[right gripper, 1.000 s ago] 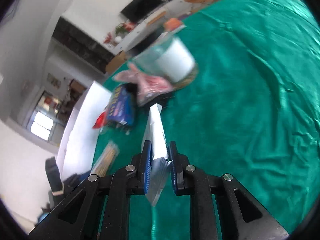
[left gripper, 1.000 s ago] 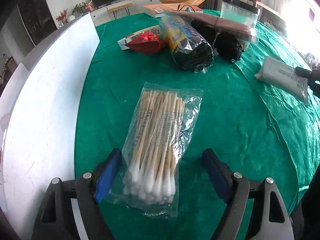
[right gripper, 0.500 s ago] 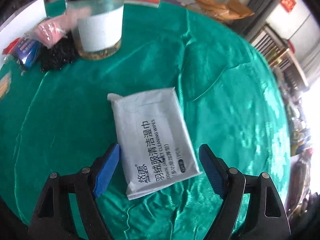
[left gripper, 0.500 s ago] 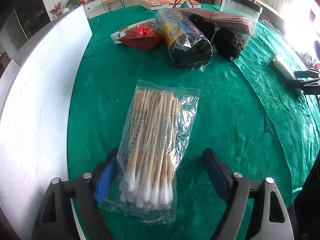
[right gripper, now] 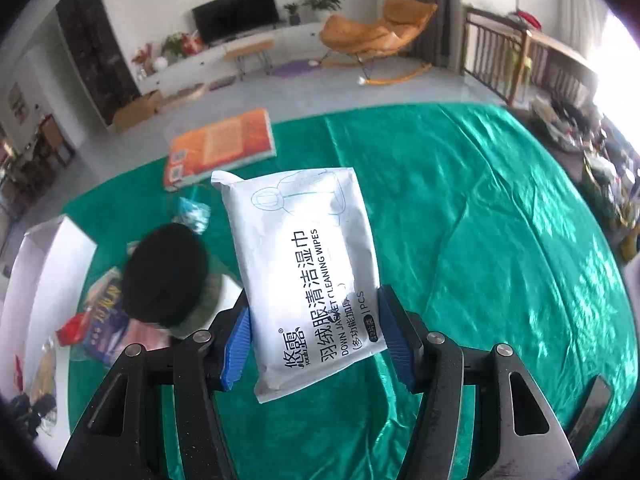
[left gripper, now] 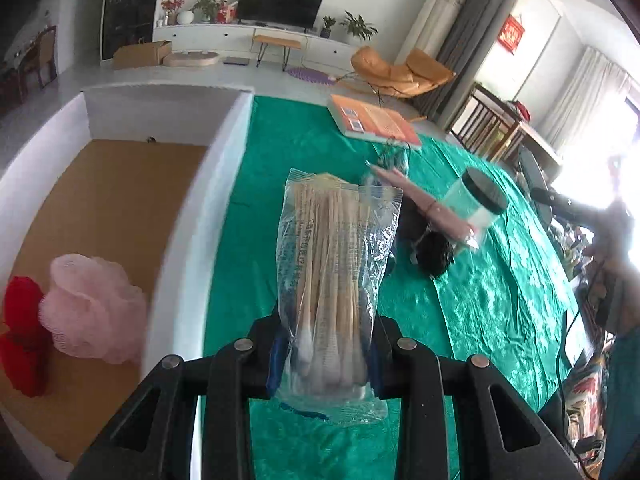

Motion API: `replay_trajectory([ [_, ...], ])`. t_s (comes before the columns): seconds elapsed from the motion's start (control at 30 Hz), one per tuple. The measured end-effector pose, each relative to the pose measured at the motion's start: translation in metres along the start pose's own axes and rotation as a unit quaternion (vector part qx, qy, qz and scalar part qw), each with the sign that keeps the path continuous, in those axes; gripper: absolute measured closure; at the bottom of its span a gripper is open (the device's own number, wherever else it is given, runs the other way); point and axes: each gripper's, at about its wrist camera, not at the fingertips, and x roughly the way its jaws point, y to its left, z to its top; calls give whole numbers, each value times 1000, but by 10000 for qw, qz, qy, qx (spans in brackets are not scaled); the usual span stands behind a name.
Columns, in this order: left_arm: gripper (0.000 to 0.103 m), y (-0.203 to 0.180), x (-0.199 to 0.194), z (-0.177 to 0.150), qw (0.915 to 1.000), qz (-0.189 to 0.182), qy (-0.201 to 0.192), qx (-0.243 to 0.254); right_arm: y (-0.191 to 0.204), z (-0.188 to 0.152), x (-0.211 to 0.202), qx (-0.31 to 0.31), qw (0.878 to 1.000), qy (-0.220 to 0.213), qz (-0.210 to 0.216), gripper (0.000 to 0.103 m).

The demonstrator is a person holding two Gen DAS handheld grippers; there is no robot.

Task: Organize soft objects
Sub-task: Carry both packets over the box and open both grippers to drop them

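My left gripper is shut on a clear bag of cotton swabs and holds it lifted above the green tablecloth, beside a white box. The box has a brown floor and holds a pink mesh sponge and a red soft thing. My right gripper is shut on a white pack of cleaning wipes, held above the green cloth.
An orange book, a clear jar with a black lid, a pink bundle and a black fuzzy thing lie on the cloth. In the right wrist view the book, the jar's lid and the box show.
My left gripper has shut on the swab bag and lifted it, tilting up toward the box. My right gripper has shut on the wipes pack and lifted it off the cloth.
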Motion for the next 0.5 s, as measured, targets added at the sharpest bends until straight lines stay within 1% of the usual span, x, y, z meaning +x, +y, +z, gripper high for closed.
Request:
replay_trajectory([
  [0.07,71,23,-24,6,9996,188,-169,-129,50,-2,-16,-482,9981,50,387,42],
  [0.13,71,48,-49,7,9977,528,-352,-253,108,-10,-32,-854,9912,121,1004,41],
  [0.2,71,75,-75,2,9933,969,-523,-344,168,-22,-43,-1015,9781,268,1795,41],
  [0.27,71,98,-97,-6,9867,1438,-638,-408,226,-36,-48,-1137,9608,456,2488,41],
  [0.3,66,108,-107,-10,9816,1726,-686,-451,253,-44,-47,-1163,9516,575,2788,40],
  [0.33,51,114,-110,-15,9775,1938,-691,-474,278,-52,-46,-1154,9425,729,3051,39],
  [0.37,36,121,-113,-20,9738,2119,-661,-491,298,-60,-42,-1096,9314,926,3347,35],
  [0.4,2,128,-116,-24,9703,2268,-650,-530,317,-67,-37,-1026,9151,1195,3712,27],
  [0.43,0,132,-121,-28,9666,2367,-791,-582,334,-74,-32,-975,8986,1472,4017,24],
  [0.47,0,134,-124,-32,9643,2412,-896,-632,344,-79,-29,-940,8904,1631,4144,24],
  [0.5,0,135,-126,-34,9642,2389,-933,-670,351,-86,-30,-955,8888,1660,4164,24],
])
